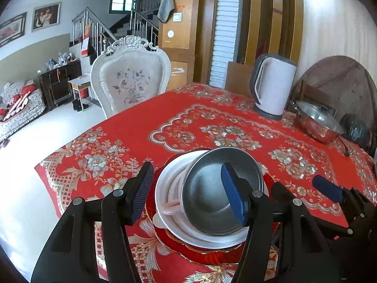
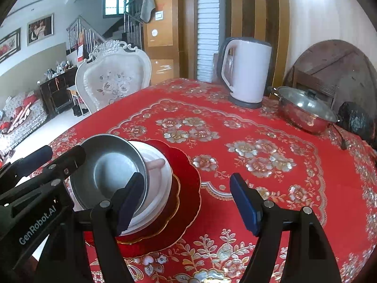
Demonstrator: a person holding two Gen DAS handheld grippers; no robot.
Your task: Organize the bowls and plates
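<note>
On the red floral tablecloth (image 1: 212, 122) a stack stands on a red gold-rimmed plate (image 1: 207, 257) (image 2: 186, 188). White bowls (image 1: 165, 184) (image 2: 160, 188) sit on the plate with a pink spoon (image 1: 172, 206) (image 2: 156, 164) in them. A steel bowl (image 1: 207, 188) (image 2: 110, 167) lies tilted on top. My left gripper (image 1: 188, 192) is open over the stack's near side, holding nothing; its pads touch neither bowl. My right gripper (image 2: 188, 201) is open just right of the stack, its left finger in front of the white bowls' rim, with nothing between the pads.
A white kettle (image 1: 273, 87) (image 2: 247, 70) and a lidded steel pot (image 1: 318, 122) (image 2: 306, 110) stand at the table's far right, beside a black bag (image 2: 353, 120). An ornate white chair (image 1: 129, 82) is at the far edge. The table's left edge drops to the floor.
</note>
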